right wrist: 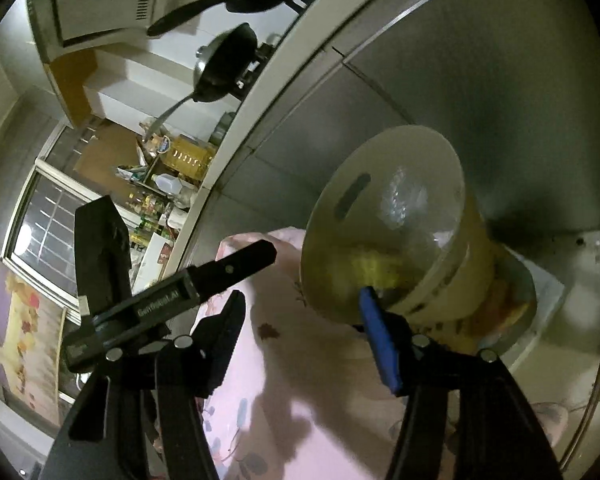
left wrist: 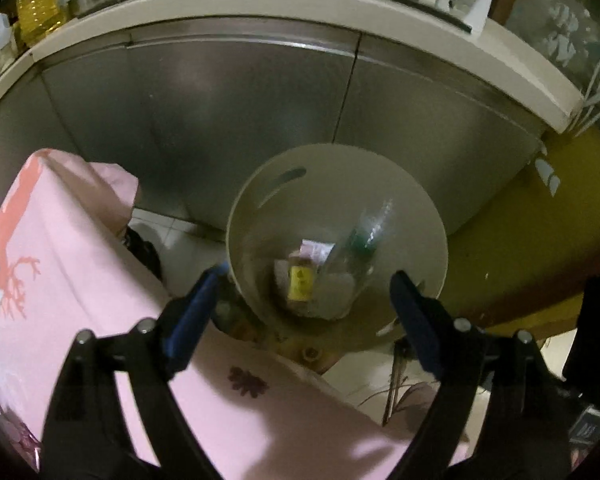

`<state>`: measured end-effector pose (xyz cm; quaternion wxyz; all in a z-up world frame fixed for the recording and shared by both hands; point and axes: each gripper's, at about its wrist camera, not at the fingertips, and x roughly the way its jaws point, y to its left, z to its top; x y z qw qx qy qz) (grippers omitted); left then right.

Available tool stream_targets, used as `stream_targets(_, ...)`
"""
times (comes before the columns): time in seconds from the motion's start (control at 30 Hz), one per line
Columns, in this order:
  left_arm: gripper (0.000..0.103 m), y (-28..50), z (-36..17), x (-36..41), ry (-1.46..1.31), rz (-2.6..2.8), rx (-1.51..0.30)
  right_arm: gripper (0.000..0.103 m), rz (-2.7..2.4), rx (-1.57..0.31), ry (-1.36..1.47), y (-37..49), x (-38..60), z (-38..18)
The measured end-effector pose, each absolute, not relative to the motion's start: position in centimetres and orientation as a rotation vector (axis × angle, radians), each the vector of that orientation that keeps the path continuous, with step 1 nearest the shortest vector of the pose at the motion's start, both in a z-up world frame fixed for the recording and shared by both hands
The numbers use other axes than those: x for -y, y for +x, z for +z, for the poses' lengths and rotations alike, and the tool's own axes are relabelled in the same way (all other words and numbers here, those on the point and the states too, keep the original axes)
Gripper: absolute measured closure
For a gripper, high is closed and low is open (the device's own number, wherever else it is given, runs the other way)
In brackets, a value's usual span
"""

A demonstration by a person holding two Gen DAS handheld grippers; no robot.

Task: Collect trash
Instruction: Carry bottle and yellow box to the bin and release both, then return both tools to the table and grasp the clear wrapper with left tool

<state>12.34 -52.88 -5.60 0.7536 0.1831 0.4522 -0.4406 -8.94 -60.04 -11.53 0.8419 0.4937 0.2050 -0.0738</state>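
A round cream bin [left wrist: 242, 216] stands on the floor against steel cabinet doors. Inside lie a clear plastic bottle [left wrist: 366, 240] with a green label, a yellow packet [left wrist: 300, 284] and a pink-and-white wrapper [left wrist: 316, 249]. My left gripper [left wrist: 308, 280] hangs open over the bin's mouth with nothing between its blue pads. In the right wrist view the bin [right wrist: 340, 176] appears tilted, with the bottle [right wrist: 404, 200] and something yellow [right wrist: 376, 268] inside. My right gripper [right wrist: 302, 300] is open and empty, just short of the rim. The left gripper's black frame [right wrist: 160, 300] crosses that view.
Pink printed fabric [left wrist: 80, 260] fills the near left, close to the bin. Steel cabinet fronts [left wrist: 240, 100] sit under a white counter edge [left wrist: 300, 4]. On the counter stand an oil bottle [left wrist: 40, 8] and pans [right wrist: 228, 64]. A yellow-brown surface [left wrist: 520, 220] lies right of the bin.
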Motion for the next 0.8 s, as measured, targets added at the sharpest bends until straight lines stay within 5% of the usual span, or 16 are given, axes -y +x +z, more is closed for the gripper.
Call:
stream_targets(0.33,0.02,8.9,-3.6,43.9,0.257,-0.921,-0.915,0.045,-0.135,-0.433,0.954,-9.7,56.7,-10.8)
stream_targets(0.8,0.019,0.7,-1.5,18.1,0.14,-0.617,-0.717,0.045,0.091,-0.622,0.794,-5.2,43.2,-9.2)
